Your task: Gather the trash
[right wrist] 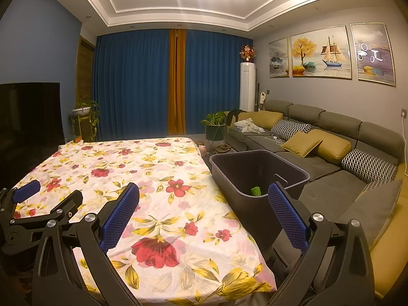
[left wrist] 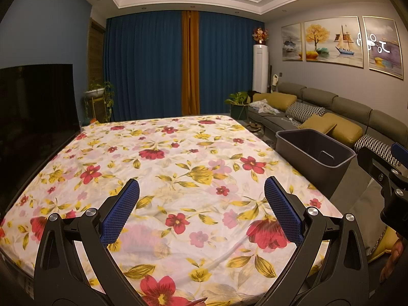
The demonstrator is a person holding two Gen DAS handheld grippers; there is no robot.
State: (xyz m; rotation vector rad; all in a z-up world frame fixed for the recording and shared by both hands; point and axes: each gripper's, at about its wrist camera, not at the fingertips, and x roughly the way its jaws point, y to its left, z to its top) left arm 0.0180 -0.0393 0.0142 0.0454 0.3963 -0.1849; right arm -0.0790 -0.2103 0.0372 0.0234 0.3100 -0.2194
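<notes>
Both blue-padded black grippers, left and right, released above floral tablecloth; green ribbed scrap inside dark plastic bin.

Left gripper jaws spread wide, nothing between the blue pads, aimed forward and slightly down. Right gripper likewise wide apart, empty, level with the left and just beside it, both pointing the same way.
</notes>
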